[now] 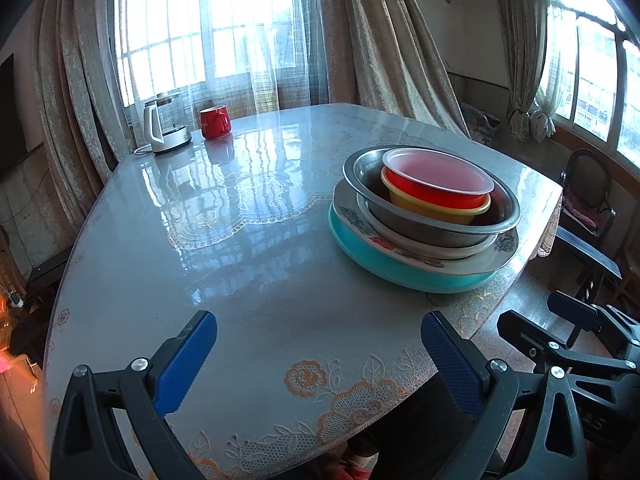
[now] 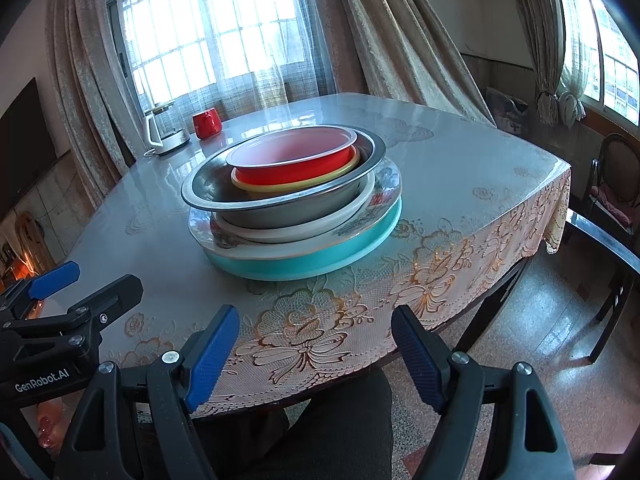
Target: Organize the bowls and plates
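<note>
Plates and bowls sit nested in one stack at centre frame: red bowl (image 2: 294, 160) in yellow bowl (image 2: 280, 186), metal basin (image 2: 280, 196), white plate (image 2: 304, 228), teal dish (image 2: 304, 264), on the table (image 2: 460, 184). Left gripper (image 1: 318, 360) and right gripper (image 2: 316, 354) hover at the lower frame edge, jaws apart, holding nothing.

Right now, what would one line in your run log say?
left gripper: open, empty | right gripper: open, empty | dishes: red bowl top, teal plate bottom, one stack | table
</note>
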{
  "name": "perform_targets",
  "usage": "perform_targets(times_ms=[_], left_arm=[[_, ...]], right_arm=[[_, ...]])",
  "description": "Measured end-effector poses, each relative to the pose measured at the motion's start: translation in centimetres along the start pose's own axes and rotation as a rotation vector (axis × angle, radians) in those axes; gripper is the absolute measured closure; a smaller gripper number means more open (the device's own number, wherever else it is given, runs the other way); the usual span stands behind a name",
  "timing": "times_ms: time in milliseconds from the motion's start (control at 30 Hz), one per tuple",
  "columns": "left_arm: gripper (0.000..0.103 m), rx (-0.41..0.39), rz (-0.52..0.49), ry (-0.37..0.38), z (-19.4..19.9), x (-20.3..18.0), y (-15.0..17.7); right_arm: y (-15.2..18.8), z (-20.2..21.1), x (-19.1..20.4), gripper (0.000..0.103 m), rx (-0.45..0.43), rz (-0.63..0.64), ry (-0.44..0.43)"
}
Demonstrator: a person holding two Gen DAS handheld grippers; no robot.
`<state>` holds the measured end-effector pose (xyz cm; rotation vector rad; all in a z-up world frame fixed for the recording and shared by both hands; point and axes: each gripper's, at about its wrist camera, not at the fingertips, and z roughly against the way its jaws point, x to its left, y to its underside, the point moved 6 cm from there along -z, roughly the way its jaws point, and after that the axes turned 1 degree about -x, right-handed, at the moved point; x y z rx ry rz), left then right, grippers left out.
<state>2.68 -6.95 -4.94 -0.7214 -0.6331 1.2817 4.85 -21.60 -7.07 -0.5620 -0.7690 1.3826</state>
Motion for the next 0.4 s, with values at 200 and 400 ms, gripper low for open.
perform_targets(times_ms=[200, 400], left_arm=[[0.000, 0.014, -0.003, 0.002, -0.4, -0.2, 0.0], [0.000, 0.025, -0.004, 0.005, -1.0, -0.3, -0.1]], right_arm=[[0.0, -0.1, -0.1, 0.023, 0.004, -0.005, 0.000], [-0.7, -0.2, -1.1, 0.023, -0.011, -0.032, 0.003]])
